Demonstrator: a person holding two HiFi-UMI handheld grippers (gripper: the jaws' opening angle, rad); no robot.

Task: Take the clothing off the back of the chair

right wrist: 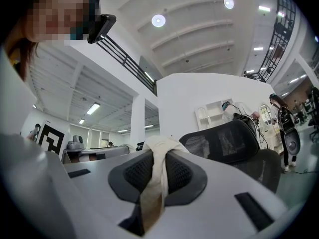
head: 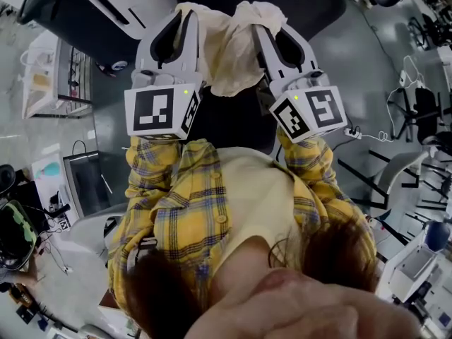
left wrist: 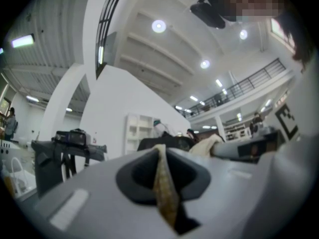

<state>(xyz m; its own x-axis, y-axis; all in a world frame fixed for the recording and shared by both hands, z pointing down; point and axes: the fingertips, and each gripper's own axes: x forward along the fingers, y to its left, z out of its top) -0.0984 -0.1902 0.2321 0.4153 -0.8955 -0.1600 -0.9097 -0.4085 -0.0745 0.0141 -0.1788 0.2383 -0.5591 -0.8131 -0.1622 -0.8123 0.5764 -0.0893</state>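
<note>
A cream garment (head: 229,48) hangs between my two grippers in the head view, above a black chair (head: 233,115). My left gripper (head: 185,14) is shut on the garment's left edge; in the left gripper view a strip of the cloth (left wrist: 164,190) runs between the jaws of that gripper (left wrist: 160,151). My right gripper (head: 263,14) is shut on the garment's right edge. In the right gripper view a cream fold (right wrist: 155,178) is pinched at the right gripper (right wrist: 158,148), with the black mesh chair back (right wrist: 227,141) behind it to the right. The person wears a yellow plaid shirt.
Grey floor surrounds the chair. A dark machine body (head: 99,13) stands at upper left, a white rack (head: 53,76) at left, cables and black stands (head: 417,111) at right. A person (right wrist: 281,128) stands far right in the right gripper view.
</note>
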